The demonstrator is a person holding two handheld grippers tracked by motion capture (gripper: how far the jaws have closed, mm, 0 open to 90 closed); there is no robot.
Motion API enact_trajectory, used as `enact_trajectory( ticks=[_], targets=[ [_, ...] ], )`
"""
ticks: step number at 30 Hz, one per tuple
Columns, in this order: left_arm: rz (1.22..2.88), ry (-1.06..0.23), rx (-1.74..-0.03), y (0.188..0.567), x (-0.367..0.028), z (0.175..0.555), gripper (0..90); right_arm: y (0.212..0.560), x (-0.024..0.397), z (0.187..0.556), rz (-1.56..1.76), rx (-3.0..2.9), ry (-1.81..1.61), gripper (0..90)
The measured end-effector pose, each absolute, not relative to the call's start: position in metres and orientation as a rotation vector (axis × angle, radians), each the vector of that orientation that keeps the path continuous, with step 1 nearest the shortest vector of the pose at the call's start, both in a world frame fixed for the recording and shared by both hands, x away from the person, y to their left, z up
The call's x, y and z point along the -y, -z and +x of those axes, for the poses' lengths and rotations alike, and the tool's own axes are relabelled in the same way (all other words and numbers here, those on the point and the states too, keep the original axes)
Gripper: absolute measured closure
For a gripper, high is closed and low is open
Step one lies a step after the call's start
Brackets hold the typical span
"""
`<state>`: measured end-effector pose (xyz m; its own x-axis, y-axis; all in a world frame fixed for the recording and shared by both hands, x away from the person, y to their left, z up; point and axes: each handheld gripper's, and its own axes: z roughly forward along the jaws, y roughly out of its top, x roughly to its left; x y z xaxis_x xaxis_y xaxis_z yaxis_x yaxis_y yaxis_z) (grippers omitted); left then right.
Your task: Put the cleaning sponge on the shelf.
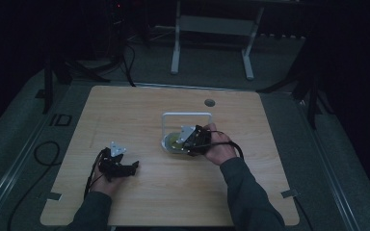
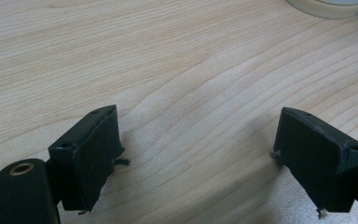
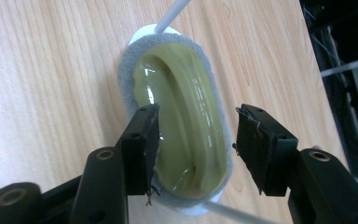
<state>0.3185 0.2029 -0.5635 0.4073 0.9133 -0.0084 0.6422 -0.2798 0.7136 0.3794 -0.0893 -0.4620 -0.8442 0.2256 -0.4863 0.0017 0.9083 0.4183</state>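
Right gripper (image 3: 193, 140) hangs over the green dish (image 3: 182, 116), jaws spread apart, nothing grasped. The dish sits in a white wire stand (image 1: 187, 115) at mid-table (image 1: 125, 110). Left gripper (image 2: 196, 158) rests low on bare wood, jaws likewise spread and empty.

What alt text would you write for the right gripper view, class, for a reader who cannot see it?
The right tongs, jaws open, hover over an oval olive-green dish on a grey pad, one jaw over the dish and the other at its edge. Thin white rods rise from each end, all on a light wooden table.
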Motion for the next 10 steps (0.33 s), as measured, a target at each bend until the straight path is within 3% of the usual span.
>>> enact_trajectory(
  ticks=[10],
  targets=[
    [2.023, -0.542, -1.319, 0.563, -0.203, 0.318, 14.6, 0.464, 0.109, 0.363, 0.470, -2.529, -0.749, 49.9]
  ],
)
